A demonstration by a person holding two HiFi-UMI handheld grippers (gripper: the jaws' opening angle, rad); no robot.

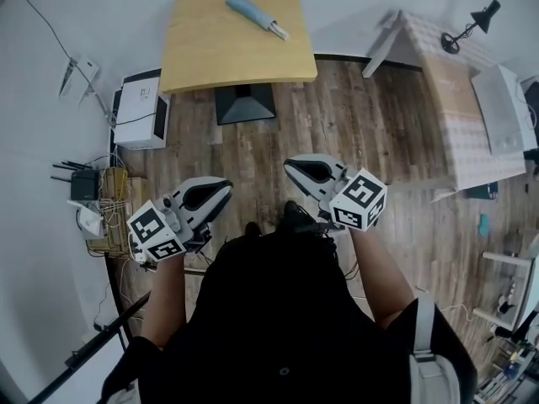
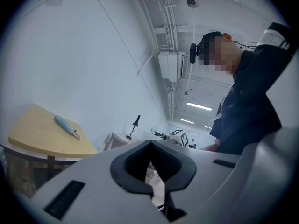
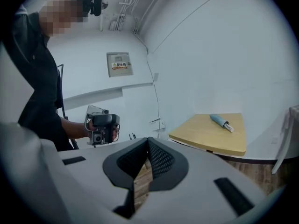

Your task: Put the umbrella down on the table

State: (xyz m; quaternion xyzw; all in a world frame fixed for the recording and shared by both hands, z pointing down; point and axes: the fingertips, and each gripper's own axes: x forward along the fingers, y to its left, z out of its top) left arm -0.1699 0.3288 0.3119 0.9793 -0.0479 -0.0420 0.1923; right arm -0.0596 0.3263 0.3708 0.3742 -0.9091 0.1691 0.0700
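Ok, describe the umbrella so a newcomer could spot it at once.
Find the light wooden table against the white wall. The umbrella lies on it, folded, pale blue with a white end. Nothing else sits on that tabletop.

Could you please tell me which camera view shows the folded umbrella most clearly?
The head view: it looks down on the whole umbrella lying on the table. Both gripper views show it too, only smaller and at a low angle.

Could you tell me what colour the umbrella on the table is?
The umbrella is light blue, clearest in the head view.
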